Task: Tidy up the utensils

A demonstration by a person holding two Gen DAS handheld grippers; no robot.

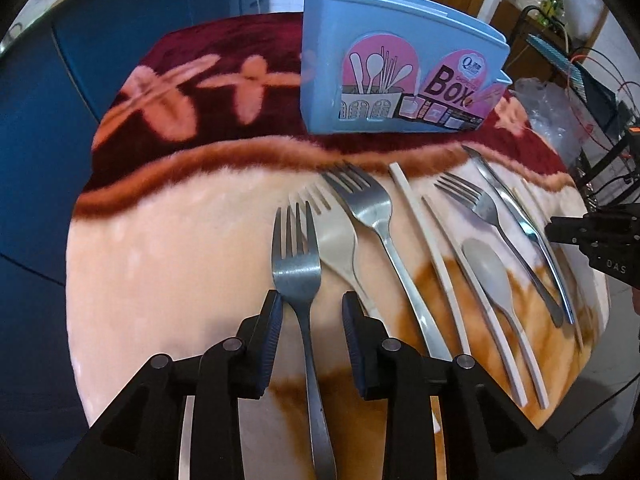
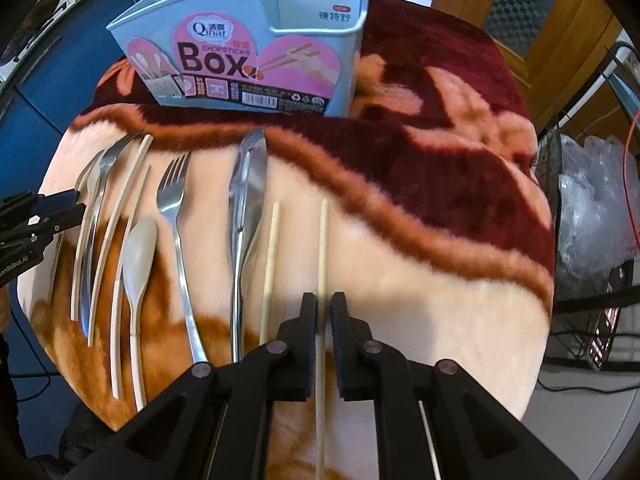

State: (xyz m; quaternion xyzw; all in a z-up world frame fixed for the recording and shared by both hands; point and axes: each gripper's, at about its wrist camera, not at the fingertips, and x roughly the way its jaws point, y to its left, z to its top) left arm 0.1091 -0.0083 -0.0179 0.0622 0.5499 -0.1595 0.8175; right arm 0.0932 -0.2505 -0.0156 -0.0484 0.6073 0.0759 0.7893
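Fork (image 1: 297, 268) under the left claw (image 1: 312, 312): handle runs off the bottom edge. Pale fork (image 1: 336, 240) beside it: handle hidden behind the claw's right finger. Bamboo chopstick (image 2: 322, 248) between the right claw's (image 2: 324, 312) fingers: whether the pads touch it cannot be told. Blue utensil box (image 2: 256, 32): inside unseen, small label print unreadable. Right claw in the left view: cut by the frame edge, its gap unseen.

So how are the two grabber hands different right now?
The left gripper has its jaws wide apart around a metal fork, pads not touching it; the right gripper is nearly closed around a thin wooden chopstick. The fork is broad and shiny, the chopstick slim and pale. Both utensils lie flat on the blanket.
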